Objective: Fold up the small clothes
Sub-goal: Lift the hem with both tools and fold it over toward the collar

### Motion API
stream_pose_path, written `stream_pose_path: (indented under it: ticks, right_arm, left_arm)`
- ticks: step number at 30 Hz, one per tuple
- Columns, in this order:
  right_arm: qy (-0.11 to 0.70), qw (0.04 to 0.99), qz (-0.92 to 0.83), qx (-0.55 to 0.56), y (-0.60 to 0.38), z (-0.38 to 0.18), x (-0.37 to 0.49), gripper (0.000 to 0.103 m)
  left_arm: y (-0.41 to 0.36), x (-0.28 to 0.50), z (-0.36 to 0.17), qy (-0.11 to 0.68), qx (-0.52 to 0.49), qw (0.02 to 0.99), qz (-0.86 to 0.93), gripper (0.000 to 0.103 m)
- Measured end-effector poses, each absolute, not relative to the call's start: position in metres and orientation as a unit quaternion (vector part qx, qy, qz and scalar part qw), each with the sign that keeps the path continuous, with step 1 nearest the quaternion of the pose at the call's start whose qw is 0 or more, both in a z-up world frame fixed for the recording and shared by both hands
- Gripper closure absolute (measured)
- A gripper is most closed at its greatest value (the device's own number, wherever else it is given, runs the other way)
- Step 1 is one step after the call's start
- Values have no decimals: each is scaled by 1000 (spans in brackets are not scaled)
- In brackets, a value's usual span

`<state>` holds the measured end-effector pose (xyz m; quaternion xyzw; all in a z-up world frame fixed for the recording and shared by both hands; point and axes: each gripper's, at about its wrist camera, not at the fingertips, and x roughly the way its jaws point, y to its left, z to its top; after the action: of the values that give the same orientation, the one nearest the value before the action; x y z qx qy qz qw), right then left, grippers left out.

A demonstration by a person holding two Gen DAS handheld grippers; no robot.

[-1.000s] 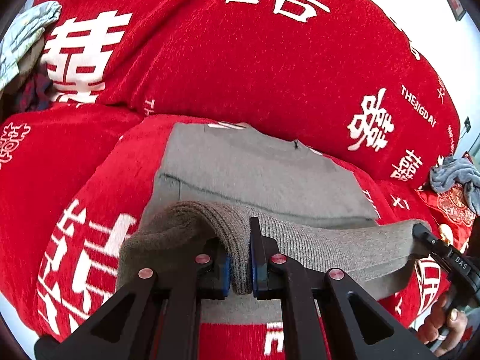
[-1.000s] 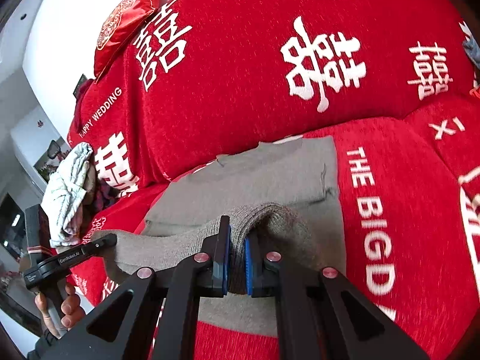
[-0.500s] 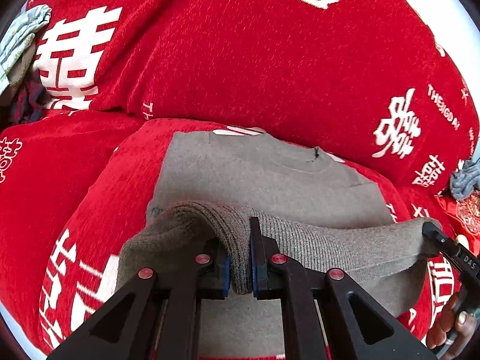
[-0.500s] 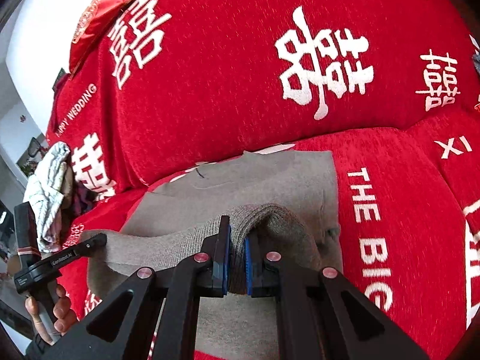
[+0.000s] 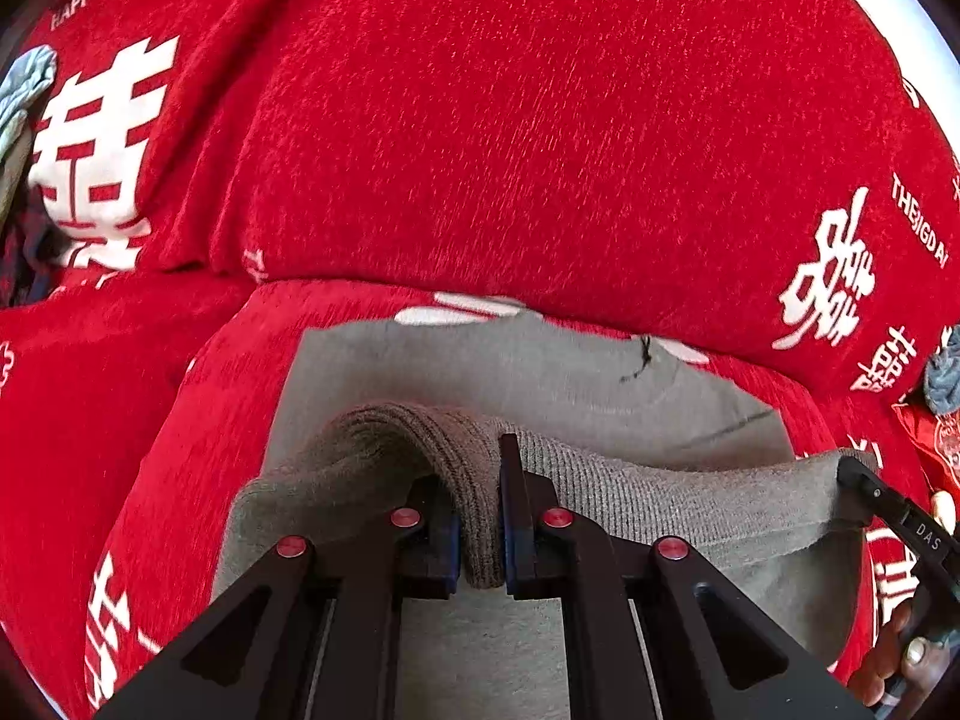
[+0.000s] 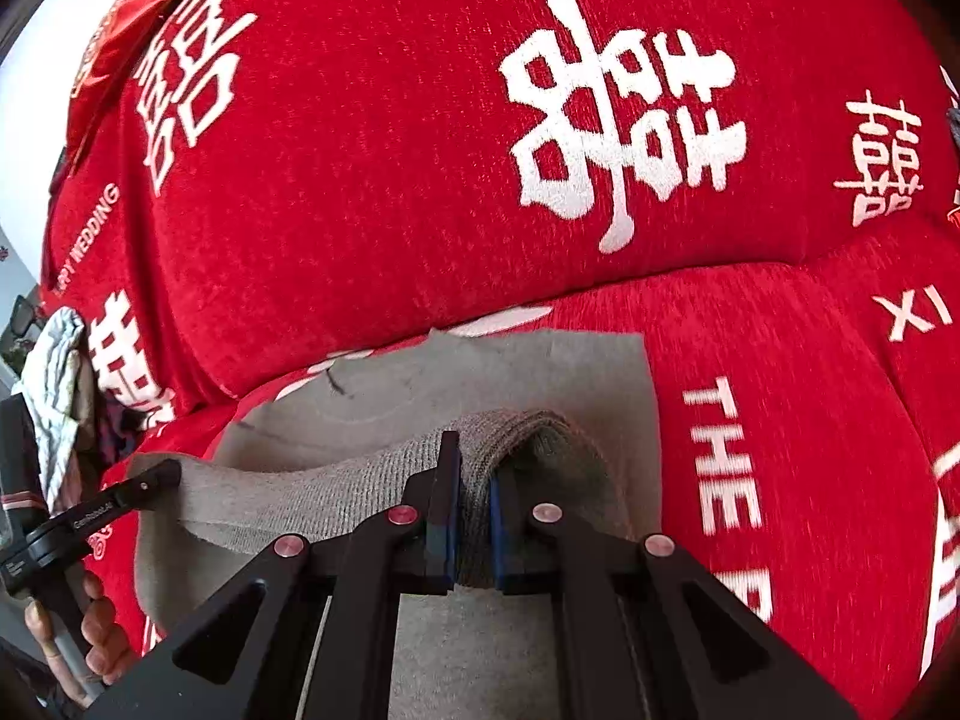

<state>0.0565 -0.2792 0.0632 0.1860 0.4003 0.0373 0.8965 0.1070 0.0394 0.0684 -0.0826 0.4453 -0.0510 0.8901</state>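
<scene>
A grey knit sweater [image 5: 540,372] lies flat on the red sofa seat, collar toward the backrest; it also shows in the right wrist view [image 6: 480,378]. My left gripper [image 5: 480,516] is shut on the ribbed hem at its left corner. My right gripper [image 6: 474,516] is shut on the hem at its right corner. The hem is lifted and stretched between them, held over the sweater's body. The right gripper shows at the right edge of the left wrist view [image 5: 852,474]; the left gripper shows at the left of the right wrist view [image 6: 156,477].
The red sofa cover [image 5: 540,150] with white characters fills both views, its backrest [image 6: 390,180] close ahead. A pile of light and dark clothes [image 6: 60,396] lies at the sofa's left end. A grey-blue garment [image 5: 945,372] and a red cushion sit at the right.
Both grippers have carried the lifted hem forward over the sweater toward the collar and backrest. The visible flat part of the sweater has shrunk. Both stay shut.
</scene>
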Motion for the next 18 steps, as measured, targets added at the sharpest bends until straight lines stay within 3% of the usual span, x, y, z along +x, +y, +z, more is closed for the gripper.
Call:
stream_pose_path:
  ticks: [18]
  right_arm:
    - [468,860,7,203,-290,11,137,94]
  left_arm:
    - [31,187,11,528,-85,844,-38,90]
